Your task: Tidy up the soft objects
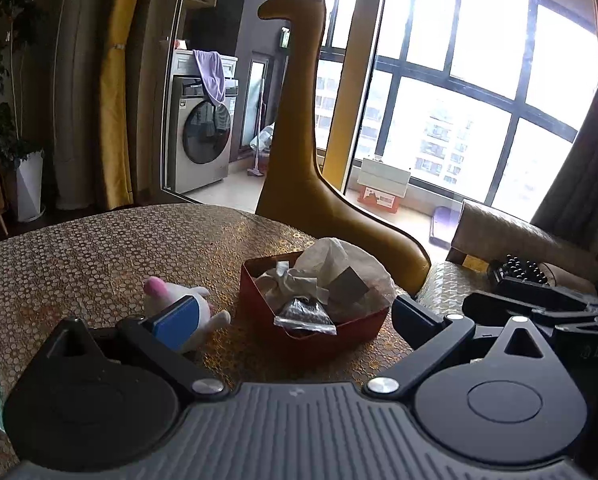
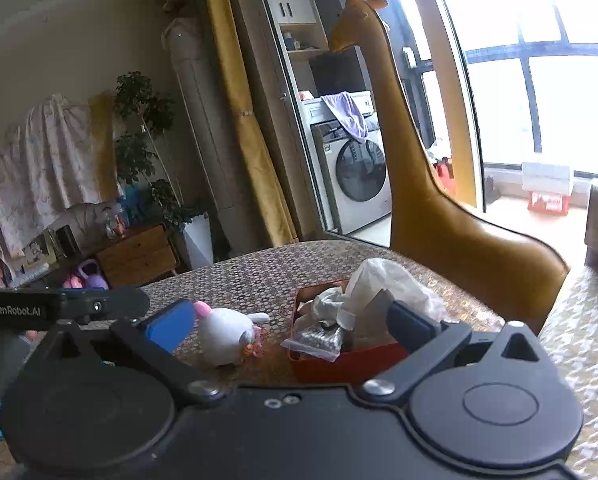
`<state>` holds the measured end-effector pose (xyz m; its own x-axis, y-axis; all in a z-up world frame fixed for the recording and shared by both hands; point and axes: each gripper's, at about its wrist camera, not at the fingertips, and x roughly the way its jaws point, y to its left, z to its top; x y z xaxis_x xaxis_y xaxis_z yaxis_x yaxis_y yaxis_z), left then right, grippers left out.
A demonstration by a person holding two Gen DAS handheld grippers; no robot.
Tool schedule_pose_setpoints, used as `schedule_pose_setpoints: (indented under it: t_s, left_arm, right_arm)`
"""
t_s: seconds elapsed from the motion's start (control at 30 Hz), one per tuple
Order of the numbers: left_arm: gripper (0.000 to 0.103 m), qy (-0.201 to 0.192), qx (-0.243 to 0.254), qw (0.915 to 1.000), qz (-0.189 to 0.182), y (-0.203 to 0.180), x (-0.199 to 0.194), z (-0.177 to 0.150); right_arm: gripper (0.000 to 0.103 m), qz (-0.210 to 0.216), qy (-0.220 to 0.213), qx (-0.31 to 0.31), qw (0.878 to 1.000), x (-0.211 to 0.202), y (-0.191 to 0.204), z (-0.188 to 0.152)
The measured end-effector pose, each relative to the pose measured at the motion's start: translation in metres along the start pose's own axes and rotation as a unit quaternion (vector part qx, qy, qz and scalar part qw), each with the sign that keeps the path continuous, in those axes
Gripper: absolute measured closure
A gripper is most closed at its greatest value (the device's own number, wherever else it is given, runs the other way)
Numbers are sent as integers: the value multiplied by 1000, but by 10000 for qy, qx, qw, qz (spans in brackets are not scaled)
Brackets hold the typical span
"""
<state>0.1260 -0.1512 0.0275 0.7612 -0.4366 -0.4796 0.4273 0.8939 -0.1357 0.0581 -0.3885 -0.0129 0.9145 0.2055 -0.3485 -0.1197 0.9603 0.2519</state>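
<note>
left gripper (image 1: 295, 312) wide apart, empty | right gripper (image 2: 295, 328) wide apart, empty | plush (image 2: 227, 334) on table (image 1: 99, 248), just beside red box (image 1: 259, 304) | risk: pads pinch only fur, plush slips; bag (image 2: 383, 280) snags

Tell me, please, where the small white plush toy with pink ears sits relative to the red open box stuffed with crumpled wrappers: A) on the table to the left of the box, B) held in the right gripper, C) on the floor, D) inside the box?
A: the small white plush toy with pink ears lies on the patterned table, left of the red open box, with neither gripper touching it.
</note>
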Motion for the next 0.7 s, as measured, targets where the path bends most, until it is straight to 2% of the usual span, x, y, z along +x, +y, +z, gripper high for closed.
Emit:
schedule_pose_setpoints:
  t_s: [0.13,0.4,0.6,0.7]
  left_arm:
    - [0,-16,-20,10000,-1,-1,-6,-8]
    - [0,-142,-14,9999,-14,-5,-18,-14]
    - [0,-324,230,9981,465,-13,-22,-18]
    - [0,-336,212,9981,469,-13,-24,-19]
  right_arm:
    - [0,-305,-122,-292,9990,-6,10,-1]
    - [0,-530,-242,-428,9974,-10,17,-2]
    - [0,-472,-271,-534,9971,-11,26,-4]
    - [0,-475,-288,-547,9970,-10,29,-4]
